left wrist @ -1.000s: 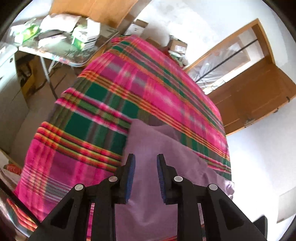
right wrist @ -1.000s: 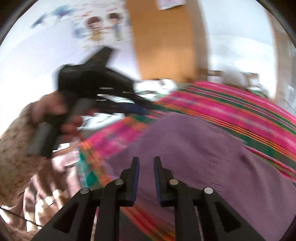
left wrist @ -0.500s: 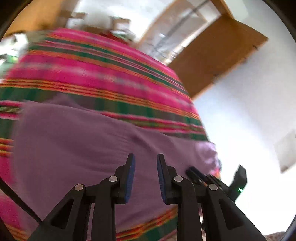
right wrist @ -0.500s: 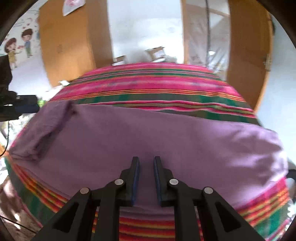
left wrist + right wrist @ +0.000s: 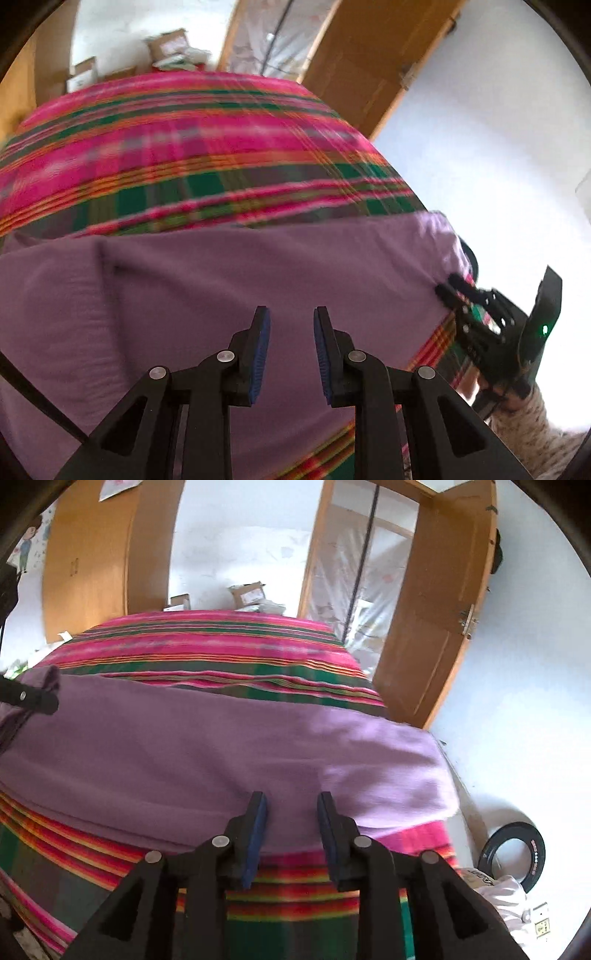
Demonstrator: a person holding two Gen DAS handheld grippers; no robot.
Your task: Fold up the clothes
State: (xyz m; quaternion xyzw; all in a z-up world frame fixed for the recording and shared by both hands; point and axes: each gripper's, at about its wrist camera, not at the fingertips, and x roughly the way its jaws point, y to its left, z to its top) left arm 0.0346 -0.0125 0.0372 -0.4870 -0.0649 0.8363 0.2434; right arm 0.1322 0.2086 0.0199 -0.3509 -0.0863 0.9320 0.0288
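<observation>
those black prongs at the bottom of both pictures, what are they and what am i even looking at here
Each pair of black prongs is a handheld claw: a person carries one in each hand, with no robot involved. A wide-angle camera sits on each claw and looks forward along its two prongs, so one picture is from the left claw and the other from the right claw.

In front of them is a bed under a bright pink and green striped blanket. A purple garment lies spread flat on it, ready for folding.

Neither claw holds anything: both sit above the near side of the garment with empty gaps, and the right one's prongs are opening. In the left picture the other claw shows at the right edge, at the garment's corner, gripped by a hand.
</observation>
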